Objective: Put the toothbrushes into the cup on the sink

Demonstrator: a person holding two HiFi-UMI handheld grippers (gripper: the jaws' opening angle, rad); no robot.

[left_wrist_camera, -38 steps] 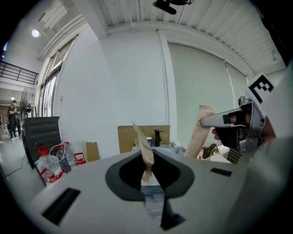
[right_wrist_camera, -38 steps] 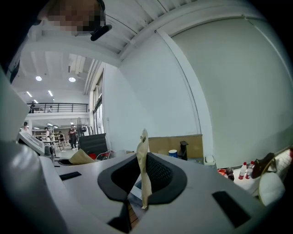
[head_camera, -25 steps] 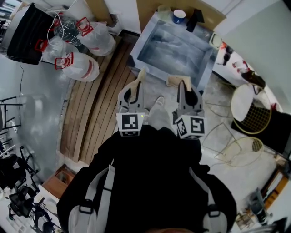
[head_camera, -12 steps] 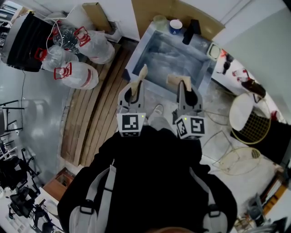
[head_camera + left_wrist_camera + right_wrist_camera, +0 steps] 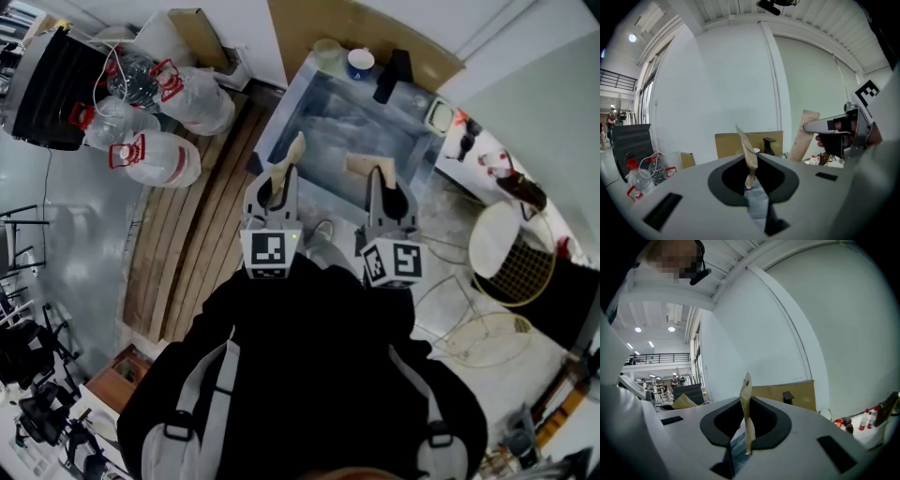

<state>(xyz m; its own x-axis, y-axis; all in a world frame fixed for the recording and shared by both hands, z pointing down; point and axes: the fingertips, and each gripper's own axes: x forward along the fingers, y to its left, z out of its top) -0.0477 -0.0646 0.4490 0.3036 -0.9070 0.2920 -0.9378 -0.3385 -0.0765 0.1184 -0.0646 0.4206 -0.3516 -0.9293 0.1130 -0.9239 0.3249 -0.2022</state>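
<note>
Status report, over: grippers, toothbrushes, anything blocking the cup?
Left gripper shut on left toothbrush, right gripper on right toothbrush, both paper-wrapped. Blue cup on far rim of sink. Black faucet beside it; nothing in the way.

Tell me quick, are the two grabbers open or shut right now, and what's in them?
Left gripper: closed, holding a tan paper packet.
Right gripper: closed, holding the other tan paper packet.

The left toothbrush point(image 5: 293, 153) and right toothbrush point(image 5: 359, 165) are being held side by side above the near edge of the sink point(image 5: 280, 114); the cup point(image 5: 360, 63) is being kept on its far rim. Planks point(image 5: 202, 225) are being kept left of it; wire baskets point(image 5: 511, 246), right.
</note>
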